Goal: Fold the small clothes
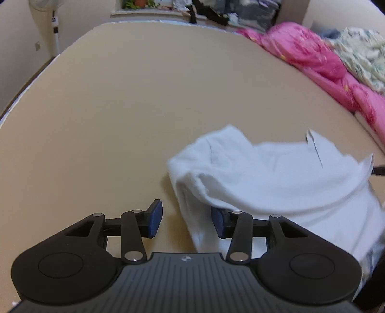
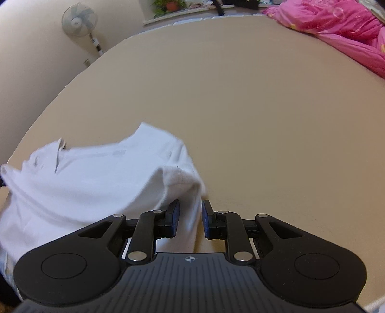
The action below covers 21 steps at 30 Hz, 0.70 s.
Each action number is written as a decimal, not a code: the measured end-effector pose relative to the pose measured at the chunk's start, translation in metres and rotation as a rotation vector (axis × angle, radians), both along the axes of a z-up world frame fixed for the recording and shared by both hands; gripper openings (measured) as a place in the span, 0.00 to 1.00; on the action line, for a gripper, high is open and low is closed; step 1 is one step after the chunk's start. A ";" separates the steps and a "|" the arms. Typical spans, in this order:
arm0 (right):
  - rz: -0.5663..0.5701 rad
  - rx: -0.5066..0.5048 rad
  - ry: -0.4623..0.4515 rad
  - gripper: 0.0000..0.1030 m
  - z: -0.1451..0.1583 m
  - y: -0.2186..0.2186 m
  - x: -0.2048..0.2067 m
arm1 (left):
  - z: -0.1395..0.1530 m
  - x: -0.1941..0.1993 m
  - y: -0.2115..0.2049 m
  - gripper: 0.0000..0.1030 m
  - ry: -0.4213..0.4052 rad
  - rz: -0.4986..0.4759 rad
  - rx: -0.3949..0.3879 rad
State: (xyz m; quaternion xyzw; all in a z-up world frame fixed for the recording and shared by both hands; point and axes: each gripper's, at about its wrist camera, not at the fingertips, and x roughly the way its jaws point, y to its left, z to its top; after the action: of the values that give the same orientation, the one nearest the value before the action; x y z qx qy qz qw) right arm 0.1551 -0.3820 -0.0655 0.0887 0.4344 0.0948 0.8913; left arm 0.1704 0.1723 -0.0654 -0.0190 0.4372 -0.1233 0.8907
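Left wrist view: mounted just behind the left gripper, low over the beige bed surface, facing forward along the fingers toward the far windowsill. White garment close in, filling lower right. Pink quilt along the right edge, standing fan at upper left.

Right wrist view: mounted just behind the right gripper, equally low, facing the same general direction. Same garment close in at lower left; quilt upper right, fan upper left.

Shared between views: garment, bed surface, quilt, fan, windowsill plants. Strong fisheye curvature in both.
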 end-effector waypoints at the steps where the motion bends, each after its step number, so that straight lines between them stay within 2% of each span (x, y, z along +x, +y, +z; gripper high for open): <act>1: -0.023 0.005 -0.006 0.21 0.000 0.000 0.005 | 0.001 0.004 0.001 0.48 -0.009 0.012 -0.024; 3: -0.058 0.022 -0.013 0.21 -0.004 -0.008 0.021 | 0.003 0.011 0.001 0.48 -0.024 0.033 -0.054; 7: -0.091 0.029 -0.037 0.21 -0.006 -0.004 0.036 | 0.003 0.022 -0.003 0.48 -0.043 0.054 -0.076; 11: -0.097 0.039 -0.024 0.22 -0.012 0.002 0.045 | 0.000 0.028 -0.009 0.45 -0.043 0.049 -0.083; 12: -0.093 0.031 -0.020 0.23 -0.013 0.004 0.047 | -0.003 0.029 -0.010 0.41 -0.039 0.046 -0.079; 14: -0.090 0.021 -0.022 0.16 -0.014 0.007 0.051 | -0.005 0.031 -0.011 0.06 -0.045 0.033 -0.064; 15: -0.095 0.019 -0.037 0.06 -0.011 0.006 0.050 | -0.004 0.031 -0.010 0.06 -0.060 0.031 -0.058; 18: -0.160 0.073 -0.138 0.06 0.003 -0.003 0.045 | 0.009 0.029 -0.002 0.05 -0.141 0.075 -0.092; 21: -0.251 0.131 -0.189 0.06 0.008 -0.013 0.048 | 0.015 0.030 0.006 0.05 -0.193 0.150 -0.131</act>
State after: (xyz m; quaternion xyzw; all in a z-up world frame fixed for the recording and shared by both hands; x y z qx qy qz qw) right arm 0.2030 -0.3945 -0.0580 0.1912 0.3269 0.0187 0.9253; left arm 0.2006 0.1781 -0.0507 -0.0976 0.3377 -0.0858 0.9322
